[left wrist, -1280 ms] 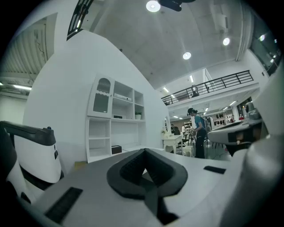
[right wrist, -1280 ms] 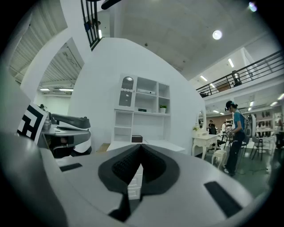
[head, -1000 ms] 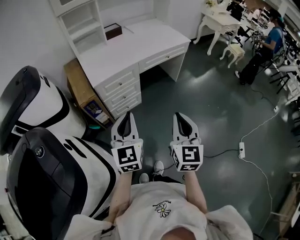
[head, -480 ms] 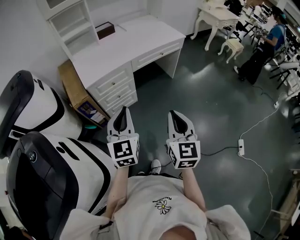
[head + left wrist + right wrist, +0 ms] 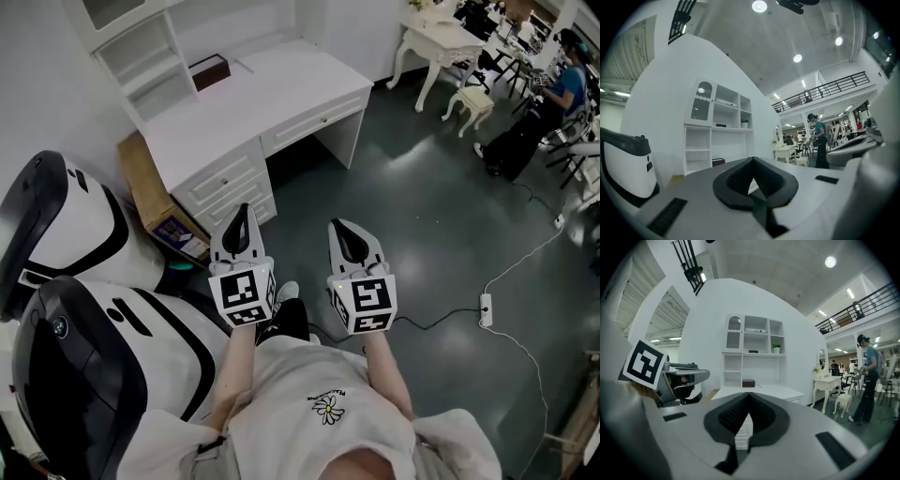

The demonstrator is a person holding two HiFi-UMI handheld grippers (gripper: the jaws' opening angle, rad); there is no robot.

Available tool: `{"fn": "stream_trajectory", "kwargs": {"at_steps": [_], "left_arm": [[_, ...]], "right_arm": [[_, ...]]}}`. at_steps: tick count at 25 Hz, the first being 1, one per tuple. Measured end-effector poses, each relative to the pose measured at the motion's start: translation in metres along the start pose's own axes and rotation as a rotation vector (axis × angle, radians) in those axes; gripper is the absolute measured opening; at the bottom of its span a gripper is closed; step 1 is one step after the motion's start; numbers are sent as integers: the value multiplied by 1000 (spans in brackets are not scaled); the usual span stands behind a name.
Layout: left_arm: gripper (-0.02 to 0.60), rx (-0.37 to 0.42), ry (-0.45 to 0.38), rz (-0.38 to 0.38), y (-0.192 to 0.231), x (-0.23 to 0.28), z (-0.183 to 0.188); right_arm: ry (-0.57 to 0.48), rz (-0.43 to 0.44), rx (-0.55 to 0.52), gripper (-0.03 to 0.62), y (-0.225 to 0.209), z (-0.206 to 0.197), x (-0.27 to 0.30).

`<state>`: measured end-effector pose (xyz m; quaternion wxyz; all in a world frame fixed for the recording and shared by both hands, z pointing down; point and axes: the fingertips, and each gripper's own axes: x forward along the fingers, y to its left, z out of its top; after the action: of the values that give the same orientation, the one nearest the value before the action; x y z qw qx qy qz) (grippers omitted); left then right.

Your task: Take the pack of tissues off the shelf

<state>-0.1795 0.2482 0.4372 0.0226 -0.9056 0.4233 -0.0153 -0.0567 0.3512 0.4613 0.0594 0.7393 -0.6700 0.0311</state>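
Desk (image 5: 272,94) ahead; left tongs (image 5: 242,212), right tongs (image 5: 338,226) closed, apparently empty.

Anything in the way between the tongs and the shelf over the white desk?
Only the white desk: it stands in front of the shelf, with a dark box on its top at the shelf's foot. From left tongs and right tongs, both shut, to the desk there is just floor.

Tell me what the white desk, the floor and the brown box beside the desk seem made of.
Desk: probably painted wood or board, matte white, panelled drawer fronts with small knobs.
Floor: likely sealed concrete or epoxy, dark and glossy, with light patches mirrored in it.
Brown box: looks like cardboard, dull tan, flat sides.
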Motion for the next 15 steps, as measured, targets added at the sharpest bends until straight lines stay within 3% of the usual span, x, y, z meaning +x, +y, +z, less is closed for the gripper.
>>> {"fn": "stream_trajectory", "kwargs": {"at_steps": [7, 15], "left_arm": [[0, 31, -55, -20, 7, 67, 12], [0, 10, -97, -41, 24, 184, 18]], "right_arm": [[-37, -8, 0, 3, -28, 5, 49], [-67, -22, -90, 3, -71, 27, 147]]}}
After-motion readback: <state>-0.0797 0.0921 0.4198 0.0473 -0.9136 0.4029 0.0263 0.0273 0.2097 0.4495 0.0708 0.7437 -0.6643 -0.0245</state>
